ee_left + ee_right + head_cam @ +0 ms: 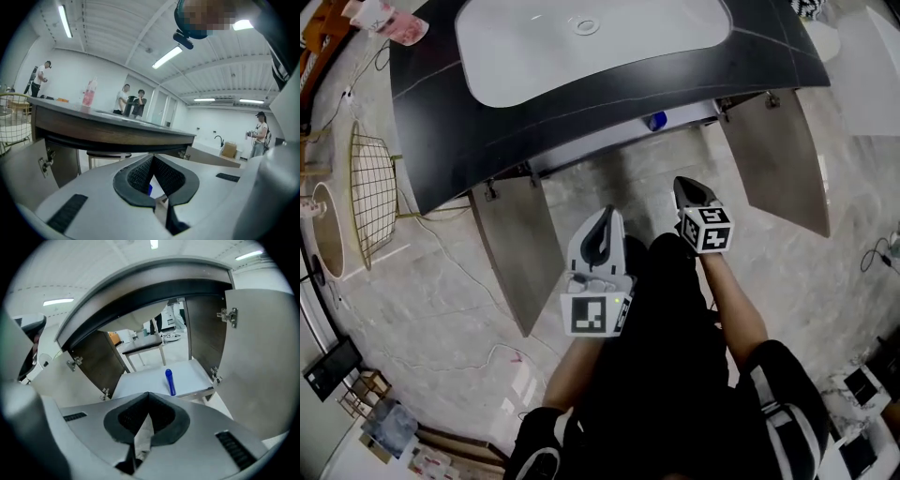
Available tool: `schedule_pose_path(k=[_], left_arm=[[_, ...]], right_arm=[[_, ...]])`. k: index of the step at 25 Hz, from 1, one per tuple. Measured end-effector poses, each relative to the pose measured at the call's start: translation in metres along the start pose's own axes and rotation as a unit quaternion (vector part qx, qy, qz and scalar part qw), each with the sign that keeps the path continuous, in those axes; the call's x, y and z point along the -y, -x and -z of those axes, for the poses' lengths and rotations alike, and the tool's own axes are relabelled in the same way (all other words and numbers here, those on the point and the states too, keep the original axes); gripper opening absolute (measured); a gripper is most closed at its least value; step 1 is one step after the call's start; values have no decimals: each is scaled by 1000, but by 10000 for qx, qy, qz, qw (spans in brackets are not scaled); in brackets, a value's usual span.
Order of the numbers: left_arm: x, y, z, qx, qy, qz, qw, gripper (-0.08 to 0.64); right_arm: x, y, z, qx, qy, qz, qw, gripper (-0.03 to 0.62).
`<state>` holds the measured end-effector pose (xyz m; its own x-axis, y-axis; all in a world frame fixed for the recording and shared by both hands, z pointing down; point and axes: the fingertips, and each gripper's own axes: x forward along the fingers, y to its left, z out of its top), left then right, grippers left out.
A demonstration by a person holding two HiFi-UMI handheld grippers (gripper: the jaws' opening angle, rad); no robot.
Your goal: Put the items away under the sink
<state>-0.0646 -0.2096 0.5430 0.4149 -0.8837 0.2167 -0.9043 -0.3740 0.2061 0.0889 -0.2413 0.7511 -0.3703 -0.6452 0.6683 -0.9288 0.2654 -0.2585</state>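
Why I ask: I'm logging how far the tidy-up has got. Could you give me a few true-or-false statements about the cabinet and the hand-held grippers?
1. Both cabinet doors under the sink stand open. True.
2. A blue item lies on the cabinet floor. True.
3. The right hand-held gripper holds the blue item. False: its jaws are together on nothing, and the item lies apart from it in the cabinet.
4. The left hand-held gripper has its jaws wide apart. False: they meet at the tips, with nothing held.
5. The pink bottle is inside the cabinet. False: it stands on the countertop.
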Motion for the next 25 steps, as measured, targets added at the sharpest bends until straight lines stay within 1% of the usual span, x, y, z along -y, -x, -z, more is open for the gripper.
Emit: schedule_pose_path(k=[2, 5, 6, 9, 12, 15, 19, 23, 25], left_arm=[[11, 12, -22, -111, 48, -14, 9999, 14], [32, 32, -61, -113, 210, -69, 9997, 15], [39, 40, -73, -114, 212, -72, 9997, 15], [67, 70, -108, -116, 57, -23, 9999, 14], [97, 105, -148, -15, 75, -32, 10000, 15], [130, 144, -187, 55, 180, -56, 9998, 15], [178, 199, -236, 112, -4, -76, 9999, 14], [215, 249, -281, 244, 38, -150, 9996, 15], [226, 271, -300, 392, -13, -297, 9988, 15]], right_arm=[[-10, 28, -7, -97, -31, -4, 9999, 11], [-27, 71, -24, -149, -41, -25, 9999, 11], [-33, 87, -29, -157, -49, -47, 9999, 11], [-53, 138, -44, -158, -38, -126, 9998, 11], [-74, 195, -58, -118, 18, -191, 9997, 11], [-95, 256, -76, 7, 79, -249, 9997, 11], [-120, 341, -98, 158, 148, -336, 9992, 11], [-144, 418, -121, 390, 244, -466, 9979, 11], [-158, 452, -134, 588, 323, -576, 9961, 11]])
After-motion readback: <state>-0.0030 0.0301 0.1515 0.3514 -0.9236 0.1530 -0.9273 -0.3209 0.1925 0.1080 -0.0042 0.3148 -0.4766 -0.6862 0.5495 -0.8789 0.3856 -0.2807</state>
